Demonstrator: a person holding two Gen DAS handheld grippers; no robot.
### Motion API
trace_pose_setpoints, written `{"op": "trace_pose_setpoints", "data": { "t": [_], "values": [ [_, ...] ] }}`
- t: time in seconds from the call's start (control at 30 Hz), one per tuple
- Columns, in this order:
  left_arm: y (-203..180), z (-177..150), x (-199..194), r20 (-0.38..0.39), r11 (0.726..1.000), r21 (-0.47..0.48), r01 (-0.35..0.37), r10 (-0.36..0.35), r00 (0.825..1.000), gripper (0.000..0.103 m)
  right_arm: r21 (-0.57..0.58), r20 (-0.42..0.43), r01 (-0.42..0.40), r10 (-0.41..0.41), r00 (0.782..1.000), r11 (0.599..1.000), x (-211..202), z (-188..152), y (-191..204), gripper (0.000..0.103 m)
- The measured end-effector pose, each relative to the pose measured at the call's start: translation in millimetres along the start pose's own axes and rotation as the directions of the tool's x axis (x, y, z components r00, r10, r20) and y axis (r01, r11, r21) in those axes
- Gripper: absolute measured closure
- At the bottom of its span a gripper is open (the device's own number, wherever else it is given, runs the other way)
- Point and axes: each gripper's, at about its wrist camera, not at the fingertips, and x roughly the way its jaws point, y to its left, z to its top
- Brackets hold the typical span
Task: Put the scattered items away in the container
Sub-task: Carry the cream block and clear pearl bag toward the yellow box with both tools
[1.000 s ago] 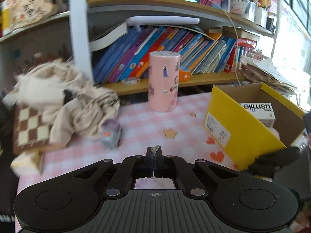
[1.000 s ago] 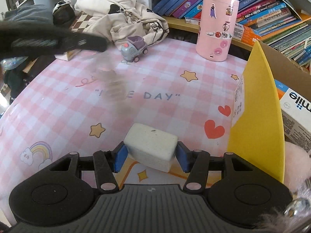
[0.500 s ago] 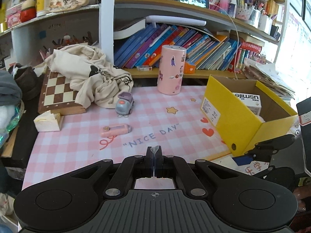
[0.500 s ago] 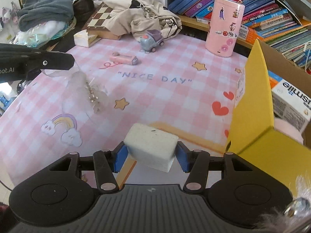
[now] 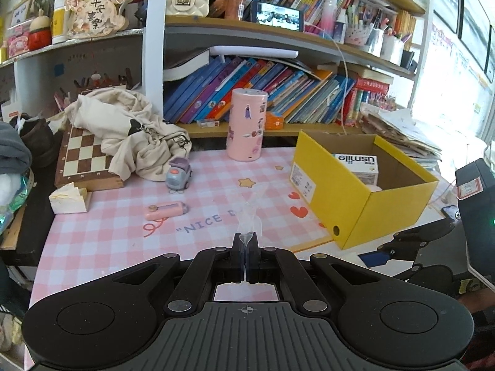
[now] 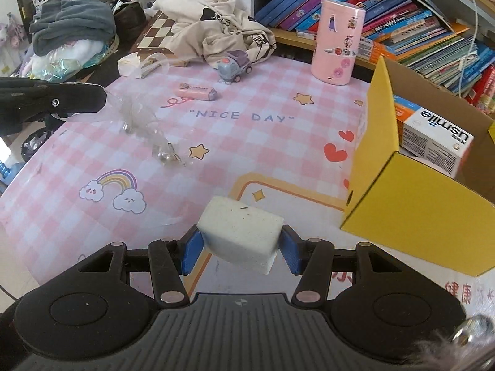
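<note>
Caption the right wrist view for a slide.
Right gripper holds a white block beside the yellow box above the pink mat.

L gripper (image 5: 246, 244): I have jaws pinched together on a clear bag (image 6: 145, 123), raised off the table, bag dangling from the tips. R gripper (image 6: 241, 241): jaws apart approx. block width, blue pads (image 6: 191, 252) clamping a white block (image 6: 241, 235), held above table.
</note>
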Motion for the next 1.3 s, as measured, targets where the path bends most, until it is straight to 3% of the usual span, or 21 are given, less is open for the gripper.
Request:
{"op": "trace_pose_setpoints", "data": {
  "t": [0.5, 1.3],
  "values": [
    [-21, -11, -21, 0.026, 0.996, 0.037, 0.076, -0.077, 0.997, 0.103, 0.06, 0.013, 0.069, -0.07, 0.997, 0.996, -31, -30, -4, 0.052],
    [-75, -3, -6, -0.007, 0.969, 0.1, 0.225, -0.226, 0.974, 0.103, 0.217, -0.034, 0.189, -0.186, 0.982, 0.958, -67, -72, -54, 0.052]
  ]
}}
